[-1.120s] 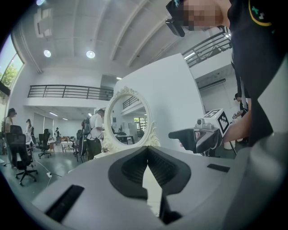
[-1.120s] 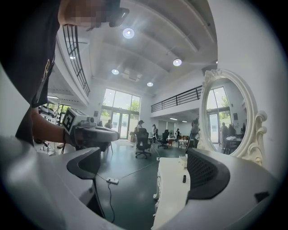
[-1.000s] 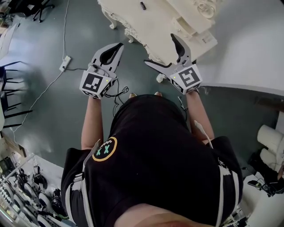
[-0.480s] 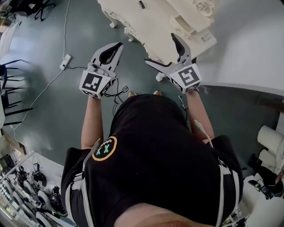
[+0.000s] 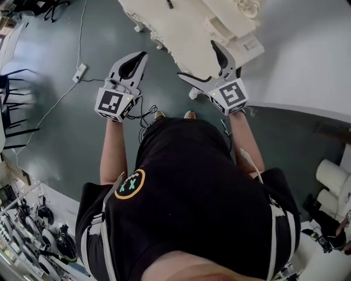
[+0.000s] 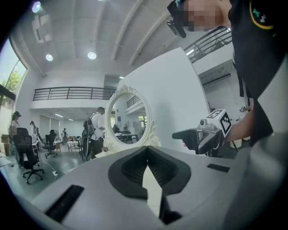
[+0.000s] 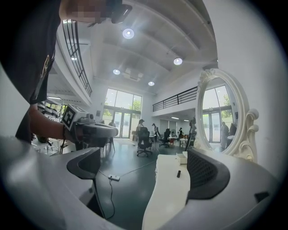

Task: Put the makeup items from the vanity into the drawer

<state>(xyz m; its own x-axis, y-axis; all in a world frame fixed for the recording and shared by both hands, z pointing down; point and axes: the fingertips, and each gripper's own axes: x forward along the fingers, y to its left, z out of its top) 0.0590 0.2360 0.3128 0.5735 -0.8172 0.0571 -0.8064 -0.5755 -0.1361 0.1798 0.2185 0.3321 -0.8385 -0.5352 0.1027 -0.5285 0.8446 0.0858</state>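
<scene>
The cream vanity (image 5: 186, 30) stands ahead of me, its oval mirror (image 7: 222, 117) at the back. One small dark makeup item (image 7: 178, 173) lies on the vanity top (image 7: 168, 193), and shows in the head view as the dark item (image 5: 169, 4). A small cream box (image 7: 182, 157) sits behind it. My right gripper (image 5: 197, 60) hovers open and empty at the vanity's near corner; in its own view the right gripper (image 7: 144, 157) frames the top. My left gripper (image 5: 141, 57) is shut on nothing, over the floor left of the vanity; the left gripper (image 6: 147, 150) faces the mirror (image 6: 130, 119).
A power strip (image 5: 80, 72) with a cable lies on the grey floor to the left. Dark chairs (image 5: 11, 104) stand at the far left and white rolls (image 5: 334, 175) at the right. People and office chairs (image 7: 144, 139) fill the hall beyond.
My left gripper has drifted a little to the left and forward. The right gripper has held its place at the vanity corner, still open.
</scene>
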